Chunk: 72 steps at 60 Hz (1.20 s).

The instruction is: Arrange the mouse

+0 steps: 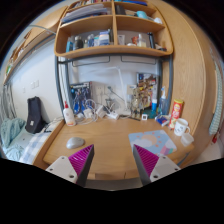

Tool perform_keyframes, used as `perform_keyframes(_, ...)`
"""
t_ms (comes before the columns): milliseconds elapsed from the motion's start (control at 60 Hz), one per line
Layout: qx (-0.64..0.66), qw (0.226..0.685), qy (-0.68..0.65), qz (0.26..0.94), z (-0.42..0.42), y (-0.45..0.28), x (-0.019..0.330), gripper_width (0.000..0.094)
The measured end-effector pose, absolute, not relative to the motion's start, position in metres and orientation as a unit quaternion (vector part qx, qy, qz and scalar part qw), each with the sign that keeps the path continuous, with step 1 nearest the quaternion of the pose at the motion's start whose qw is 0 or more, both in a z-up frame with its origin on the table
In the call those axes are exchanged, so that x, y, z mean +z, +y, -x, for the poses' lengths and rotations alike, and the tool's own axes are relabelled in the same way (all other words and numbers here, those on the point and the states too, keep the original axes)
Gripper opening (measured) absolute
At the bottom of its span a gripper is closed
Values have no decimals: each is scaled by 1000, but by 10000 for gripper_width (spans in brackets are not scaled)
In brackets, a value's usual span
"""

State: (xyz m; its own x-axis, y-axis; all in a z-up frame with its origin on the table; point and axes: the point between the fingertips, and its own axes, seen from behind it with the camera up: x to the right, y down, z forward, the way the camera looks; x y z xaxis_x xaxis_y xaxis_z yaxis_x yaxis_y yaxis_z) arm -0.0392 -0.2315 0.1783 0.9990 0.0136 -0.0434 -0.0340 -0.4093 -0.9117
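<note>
A grey mouse [75, 143] lies on the wooden desk [110, 140], just ahead of the left finger and slightly to its left. A light patterned mouse mat [153, 141] lies on the desk just beyond the right finger. My gripper [113, 160] is open and empty, with its magenta pads [81, 159] wide apart above the desk's near part. Nothing is between the fingers but bare wood.
A white mug [181, 127] and an orange box [176, 108] stand at the right. A white bottle [69, 114] and several small items line the back of the desk. Shelves [112, 30] hang above. A black bag [35, 114] and a bed [20, 140] are at the left.
</note>
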Motion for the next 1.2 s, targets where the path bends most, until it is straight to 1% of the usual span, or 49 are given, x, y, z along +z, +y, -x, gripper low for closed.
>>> perform_keyframes(167,33,501,4,865,112,-226,115,781)
perform_keyframes(333,31,465,-10,885,185,-198,61,781)
perform_keyframes(483,22,445,-14,895,233,-160,31,792)
perform_keyframes(600,5,432,-14,902,252,-130,10,794)
perform_keyframes(717,-4,422,-14,906,262,-100,-5,790)
perform_keyframes(867,-5,416,-18,909,276,-68,-14,792)
perform_keyframes(933,-1,418,-11,908,284,-52,-15,777)
perform_keyframes(1200,5,419,-11,908,309,-11,-15,780)
